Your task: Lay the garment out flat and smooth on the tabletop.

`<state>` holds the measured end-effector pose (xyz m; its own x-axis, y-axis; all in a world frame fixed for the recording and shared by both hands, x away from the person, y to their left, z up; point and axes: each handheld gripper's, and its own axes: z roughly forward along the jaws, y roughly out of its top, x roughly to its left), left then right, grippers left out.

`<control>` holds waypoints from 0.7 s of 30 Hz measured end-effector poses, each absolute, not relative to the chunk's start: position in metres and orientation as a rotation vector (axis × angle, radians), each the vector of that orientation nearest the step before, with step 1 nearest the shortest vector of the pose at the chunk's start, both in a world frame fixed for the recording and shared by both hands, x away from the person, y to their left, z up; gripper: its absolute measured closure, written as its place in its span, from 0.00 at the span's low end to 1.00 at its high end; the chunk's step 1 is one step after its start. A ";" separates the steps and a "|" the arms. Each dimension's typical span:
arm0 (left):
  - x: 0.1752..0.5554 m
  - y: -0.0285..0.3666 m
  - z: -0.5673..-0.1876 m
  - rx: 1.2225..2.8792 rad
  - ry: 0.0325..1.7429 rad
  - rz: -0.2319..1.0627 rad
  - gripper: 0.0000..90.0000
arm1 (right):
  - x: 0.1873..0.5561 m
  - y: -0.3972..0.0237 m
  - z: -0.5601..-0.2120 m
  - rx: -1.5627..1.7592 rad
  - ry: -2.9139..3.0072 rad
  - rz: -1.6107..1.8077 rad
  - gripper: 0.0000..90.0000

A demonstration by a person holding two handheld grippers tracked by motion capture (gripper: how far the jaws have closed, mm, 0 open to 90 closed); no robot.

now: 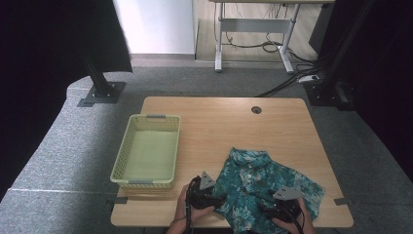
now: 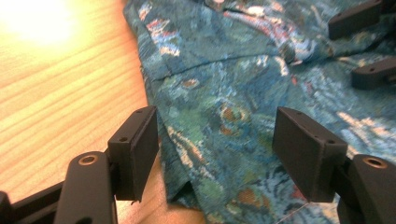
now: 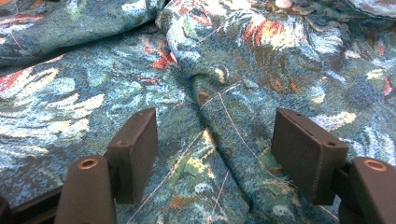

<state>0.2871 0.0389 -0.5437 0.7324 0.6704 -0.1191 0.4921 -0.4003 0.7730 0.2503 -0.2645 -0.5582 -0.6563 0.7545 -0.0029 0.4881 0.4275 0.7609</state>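
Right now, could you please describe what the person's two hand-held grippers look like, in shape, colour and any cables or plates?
The left gripper and right gripper are black, each with two blocky rectangular jaws on rounded arms that carry brass-coloured ringed holes. The flat pads show small screw holes. A grey three-cornered plate with small holes tops each gripper, and a black cable loops from the left one. The hands are bare, no sleeves in sight.

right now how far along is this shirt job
Barely started. The shirt lies spread and rumpled on the table, with no fold visible. Both the left gripper and right gripper hover open over its near edge. The basket is empty.
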 end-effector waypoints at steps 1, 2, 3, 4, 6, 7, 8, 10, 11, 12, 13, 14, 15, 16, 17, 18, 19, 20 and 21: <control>0.287 0.038 -0.545 2.084 0.878 0.267 0.35 | 0.250 -0.264 -0.558 1.065 2.342 1.079 0.34; 0.287 0.038 -0.545 2.086 0.883 0.269 0.36 | 0.250 -0.266 -0.558 1.063 2.345 1.079 0.34; 0.288 0.038 -0.546 2.085 0.887 0.276 0.36 | 0.250 -0.266 -0.558 1.063 2.345 1.079 0.34; 0.289 0.039 -0.546 2.074 0.898 0.277 0.37 | 0.250 -0.267 -0.558 1.060 2.344 1.083 0.34; 0.289 0.039 -0.546 2.072 0.901 0.277 0.38 | 0.249 -0.267 -0.558 1.061 2.345 1.082 0.34; 0.290 0.040 -0.547 2.072 0.902 0.276 0.40 | 0.249 -0.268 -0.558 1.061 2.344 1.084 0.34; 0.290 0.040 -0.548 2.074 0.904 0.272 0.42 | 0.249 -0.268 -0.559 1.061 2.343 1.085 0.34; 0.291 0.038 -0.551 2.098 0.893 0.269 0.47 | 0.249 -0.268 -0.559 1.061 2.340 1.088 0.34; 0.290 0.037 -0.552 2.109 0.887 0.272 0.48 | 0.249 -0.268 -0.559 1.061 2.340 1.088 0.34; 0.290 0.037 -0.552 2.109 0.887 0.272 0.49 | 0.249 -0.268 -0.559 1.061 2.340 1.088 0.34; 0.289 0.035 -0.552 2.114 0.878 0.279 0.51 | 0.249 -0.268 -0.559 1.060 2.340 1.088 0.34; 0.289 0.035 -0.552 2.114 0.878 0.279 0.52 | 0.249 -0.268 -0.559 1.060 2.340 1.089 0.34; 0.289 0.034 -0.552 2.116 0.875 0.283 0.52 | 0.249 -0.268 -0.559 1.060 2.340 1.089 0.34; 0.288 0.033 -0.553 2.113 0.874 0.295 0.59 | 0.249 -0.268 -0.559 1.059 2.340 1.089 0.34; 0.288 0.033 -0.553 2.110 0.875 0.307 0.64 | 0.249 -0.268 -0.559 1.059 2.340 1.089 0.34; 0.288 0.034 -0.553 2.108 0.876 0.312 0.64 | 0.249 -0.268 -0.559 1.059 2.340 1.089 0.34; 0.287 0.034 -0.552 2.104 0.873 0.327 0.70 | 0.249 -0.268 -0.559 1.058 2.340 1.089 0.34; 0.287 0.033 -0.552 2.102 0.871 0.342 0.71 | 0.249 -0.268 -0.559 1.058 2.341 1.089 0.34; 0.286 0.033 -0.552 2.104 0.870 0.354 0.71 | 0.249 -0.268 -0.559 1.058 2.341 1.089 0.34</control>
<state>0.2863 0.0333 -0.5522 0.7228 0.6895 -0.0467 0.4613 -0.4311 0.7755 0.2486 -0.2680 -0.5590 -0.6603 0.7510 -0.0016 0.4824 0.4259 0.7654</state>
